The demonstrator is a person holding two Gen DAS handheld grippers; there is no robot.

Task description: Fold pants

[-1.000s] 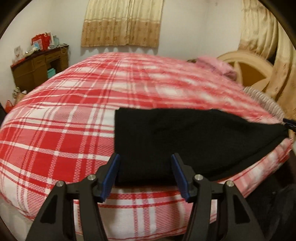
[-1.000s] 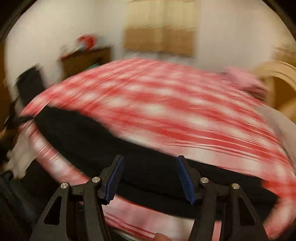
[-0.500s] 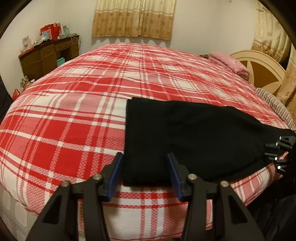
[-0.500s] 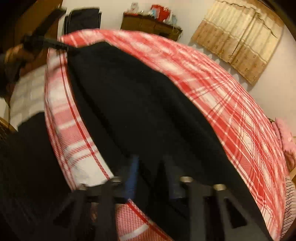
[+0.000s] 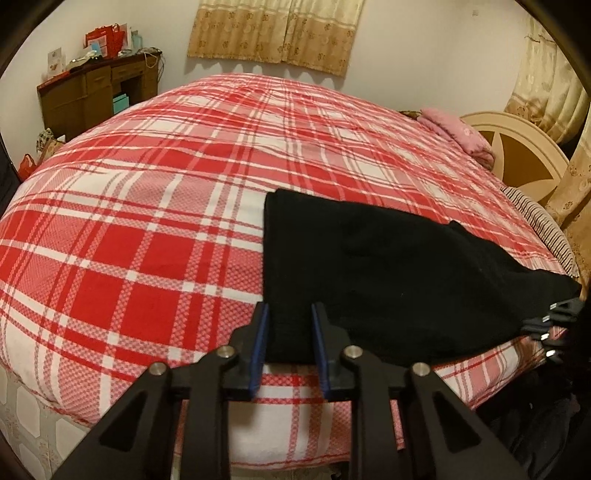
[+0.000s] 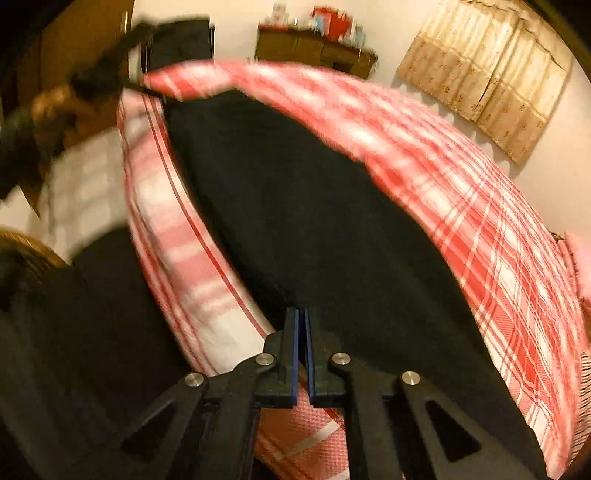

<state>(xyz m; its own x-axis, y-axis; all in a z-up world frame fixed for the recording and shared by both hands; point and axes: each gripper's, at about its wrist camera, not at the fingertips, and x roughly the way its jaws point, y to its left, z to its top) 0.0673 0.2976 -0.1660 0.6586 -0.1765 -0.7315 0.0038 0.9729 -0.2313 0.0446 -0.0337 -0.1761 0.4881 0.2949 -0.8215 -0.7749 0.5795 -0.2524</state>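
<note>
Black pants (image 5: pixel 369 266) lie folded lengthwise near the front edge of a bed with a red and white plaid cover (image 5: pixel 147 221). My left gripper (image 5: pixel 290 326) straddles the pants' near left corner. Its jaws are closing with the cloth between the blue pads, and the cloth still lies flat. My right gripper (image 6: pixel 301 325) is shut, its pads pinching the edge of the pants (image 6: pixel 295 206) at the other end. The left wrist view shows that gripper (image 5: pixel 550 317) at the far right, where the pants taper into it.
A wooden desk (image 5: pixel 92 96) with clutter stands at the back left. A pink bundle (image 5: pixel 458 133) lies by the cream headboard (image 5: pixel 517 155) on the right. Curtains (image 5: pixel 277 33) hang on the back wall. A hand (image 6: pixel 51 110) shows blurred in the right wrist view.
The left jaws have narrowed around the pants' corner. The right gripper swung down to the pants' far end, rolled over and shut on the edge.
</note>
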